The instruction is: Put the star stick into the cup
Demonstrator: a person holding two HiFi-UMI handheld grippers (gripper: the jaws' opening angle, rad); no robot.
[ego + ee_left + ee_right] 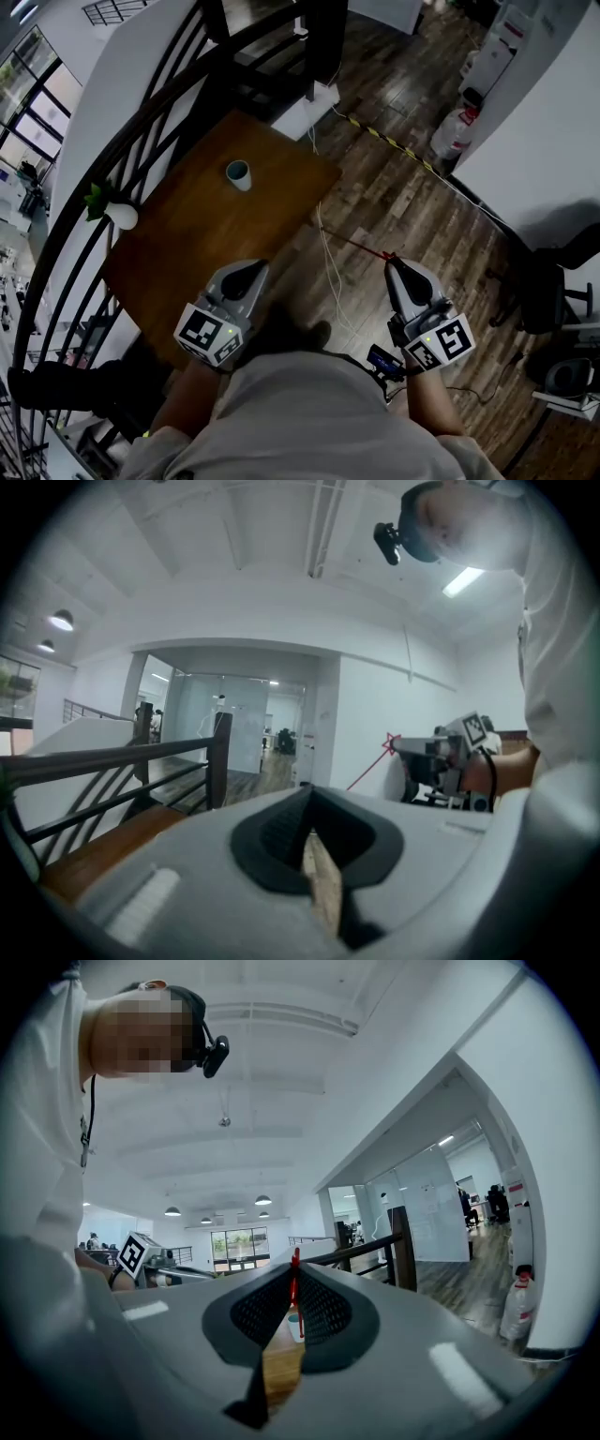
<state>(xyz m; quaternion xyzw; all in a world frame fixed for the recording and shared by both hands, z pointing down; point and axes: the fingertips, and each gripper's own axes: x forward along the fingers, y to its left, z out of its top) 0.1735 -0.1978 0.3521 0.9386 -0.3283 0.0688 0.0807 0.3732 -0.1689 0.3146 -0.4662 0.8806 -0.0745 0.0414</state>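
My right gripper (pixel 392 263) pinched the star stick (pixel 360 246) near its star, shaft leading toward the cup (pixel 238 174) on the table (pixel 187 239) for insertion; my left gripper (pixel 251 268) sat pressed together, empty.

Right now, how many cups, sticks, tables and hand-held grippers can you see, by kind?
Cup: 1
Star stick: 1
Grippers: 2, the left gripper and the right gripper
Table: 1
Total: 5

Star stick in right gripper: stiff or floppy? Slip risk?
Star stick looks long and very thin: probably light, somewhat whippy. The right gripper pinches it near the star end, so the free tip may wobble. The small cup could tip if nudged.
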